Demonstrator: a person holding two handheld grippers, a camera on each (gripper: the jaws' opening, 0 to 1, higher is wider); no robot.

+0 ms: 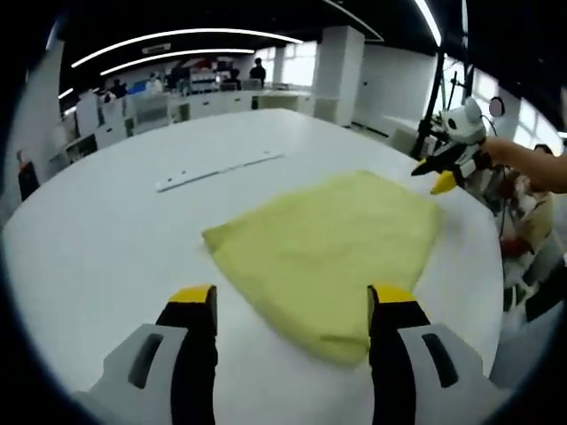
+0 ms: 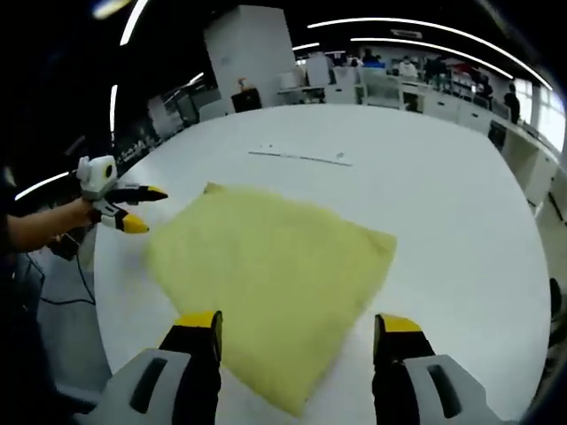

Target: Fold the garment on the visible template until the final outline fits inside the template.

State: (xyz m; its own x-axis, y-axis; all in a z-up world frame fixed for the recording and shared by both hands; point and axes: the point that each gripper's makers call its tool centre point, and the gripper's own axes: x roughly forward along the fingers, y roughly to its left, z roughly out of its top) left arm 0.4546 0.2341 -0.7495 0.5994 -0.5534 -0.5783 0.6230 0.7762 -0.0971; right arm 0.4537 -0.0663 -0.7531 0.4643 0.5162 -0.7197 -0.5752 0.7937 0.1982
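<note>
A pale yellow garment (image 1: 328, 248), folded into a rough square, lies flat on the white table (image 1: 106, 239). In the left gripper view my left gripper (image 1: 292, 297) hovers open over the cloth's near edge, with nothing held. My right gripper (image 1: 440, 173) comes in from the right, open, just off the cloth's far right corner. In the right gripper view the same garment (image 2: 266, 266) spreads ahead of my right gripper (image 2: 297, 323), whose jaws stand wide apart above its near corner. My left gripper (image 2: 142, 208) sits open at the cloth's left edge.
A thin white strip (image 1: 217, 170) with small holes lies on the table beyond the garment, seen too as the strip (image 2: 301, 158). The table's (image 2: 443, 195) curved edge runs close on both sides. Desks, pillars and people stand far behind.
</note>
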